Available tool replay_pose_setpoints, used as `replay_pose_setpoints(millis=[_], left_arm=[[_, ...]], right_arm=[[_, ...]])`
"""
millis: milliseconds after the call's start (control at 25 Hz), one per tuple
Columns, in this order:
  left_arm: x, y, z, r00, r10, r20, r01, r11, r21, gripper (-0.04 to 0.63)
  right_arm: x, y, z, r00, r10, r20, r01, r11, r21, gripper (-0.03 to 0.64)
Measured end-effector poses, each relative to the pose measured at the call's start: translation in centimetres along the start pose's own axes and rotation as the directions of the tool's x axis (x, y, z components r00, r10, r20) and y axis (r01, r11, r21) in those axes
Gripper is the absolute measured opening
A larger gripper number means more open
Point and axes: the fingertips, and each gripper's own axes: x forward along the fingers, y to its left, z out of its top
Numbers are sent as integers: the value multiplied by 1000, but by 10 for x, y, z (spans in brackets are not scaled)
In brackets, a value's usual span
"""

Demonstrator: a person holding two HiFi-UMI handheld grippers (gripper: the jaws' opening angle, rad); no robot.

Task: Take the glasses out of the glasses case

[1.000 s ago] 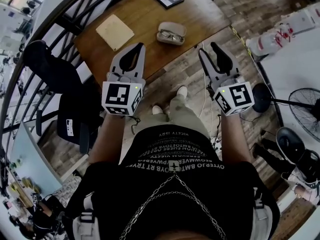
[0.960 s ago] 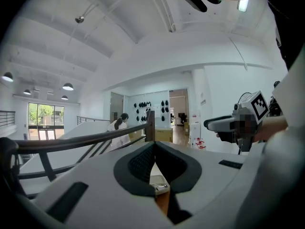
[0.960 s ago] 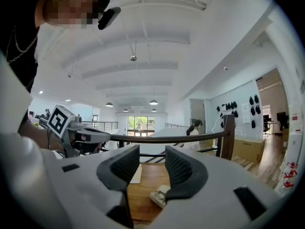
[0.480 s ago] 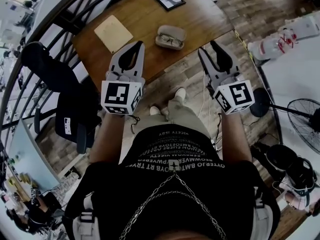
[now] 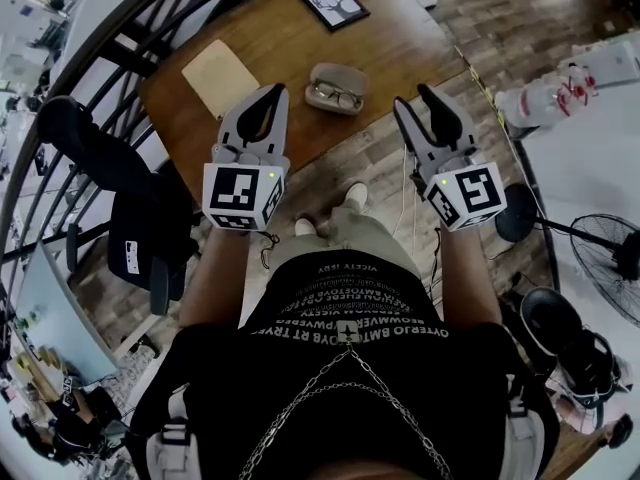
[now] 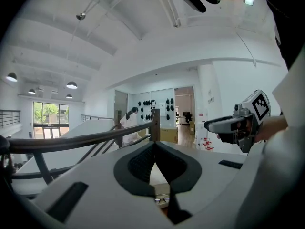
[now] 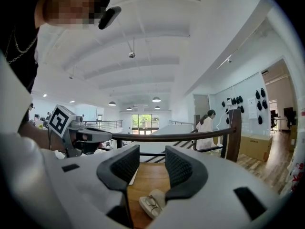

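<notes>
The glasses (image 5: 335,96) lie inside the open glasses case (image 5: 338,76), a pale oval shell resting near the front edge of a brown wooden table (image 5: 270,33). Neither claw touches it. In the right gripper view the case (image 7: 146,205) sits low on the tabletop, seen through the gap between the jaws.

The left gripper (image 5: 279,91) hovers over the table's edge to the left of the case, its jaw tips pressed together with nothing between them. The right gripper (image 5: 412,98) hangs over the floor to the right of the case, jaws spread apart and empty.

Also on the table are a beige notepad (image 5: 220,74) to the left and a black-framed picture (image 5: 334,2) at the far end. The floor (image 5: 372,158) is wood plank. A curved black railing (image 5: 130,60) runs behind the table, a black office chair (image 5: 140,218) stands at the left, and a floor fan (image 5: 612,280) at the right. The ceiling (image 7: 157,46) is white and vaulted, with pendant lamps.
</notes>
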Motion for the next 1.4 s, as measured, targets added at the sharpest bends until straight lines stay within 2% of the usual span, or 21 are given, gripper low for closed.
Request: replay_pose_setpoints(millis=[440,920,1200,1400], left_arm=[[52,8,16,999,44,6,-44,999,2,25],[84,15,26,988,154,14,-154,988,-19,25],[93,12,14,983,184,-19,-184,982,-31,25],[99,19,0,980,195,-38,-196,980,-39,25]], right_arm=[[35,-46,5,999,54,1,-54,999,0,158],[67,-86,9,987,163,8,-163,987,-16,158],[82,-95,-7,979,204,-26,-204,979,5,158],[97,-98,-34,974,217,-70,-215,976,27,158]])
